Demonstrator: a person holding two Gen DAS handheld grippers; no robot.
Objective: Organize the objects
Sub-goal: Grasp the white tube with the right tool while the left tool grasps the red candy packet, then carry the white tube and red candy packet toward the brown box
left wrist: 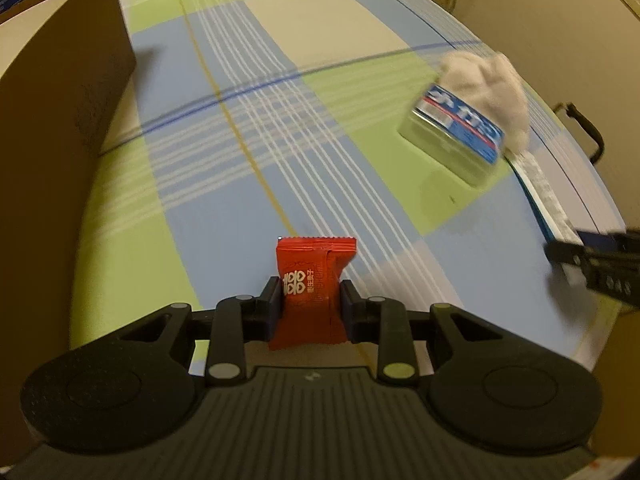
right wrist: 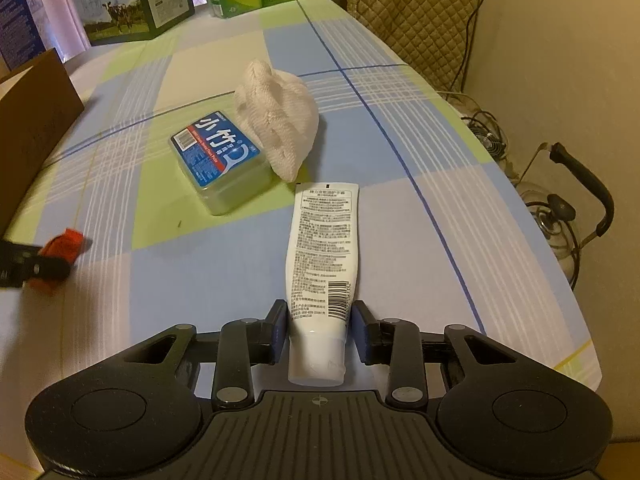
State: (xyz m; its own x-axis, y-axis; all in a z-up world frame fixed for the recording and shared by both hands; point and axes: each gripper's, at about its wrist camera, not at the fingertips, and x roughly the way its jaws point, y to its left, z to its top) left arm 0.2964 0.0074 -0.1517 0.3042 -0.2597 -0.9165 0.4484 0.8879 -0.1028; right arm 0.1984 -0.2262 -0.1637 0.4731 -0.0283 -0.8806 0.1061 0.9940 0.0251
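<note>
A red candy packet [left wrist: 311,268] stands upright between the fingers of my left gripper [left wrist: 310,294], which is shut on it just above the checked tablecloth [left wrist: 320,140]. From the right wrist view the same packet [right wrist: 64,245] shows at the far left. A white tube [right wrist: 324,240] lies lengthwise on the cloth, cap end towards the camera. My right gripper [right wrist: 320,314] is shut on its neck. Beyond it sit a clear box with a blue label [right wrist: 218,152] and a white mesh cloth bundle [right wrist: 280,120], touching each other.
A brown cardboard box [left wrist: 60,120] stands along the left side of the table. Several printed cartons [right wrist: 132,4] line the far end. The table's right edge [right wrist: 520,208] drops to a kettle [right wrist: 560,216] and cables on the floor.
</note>
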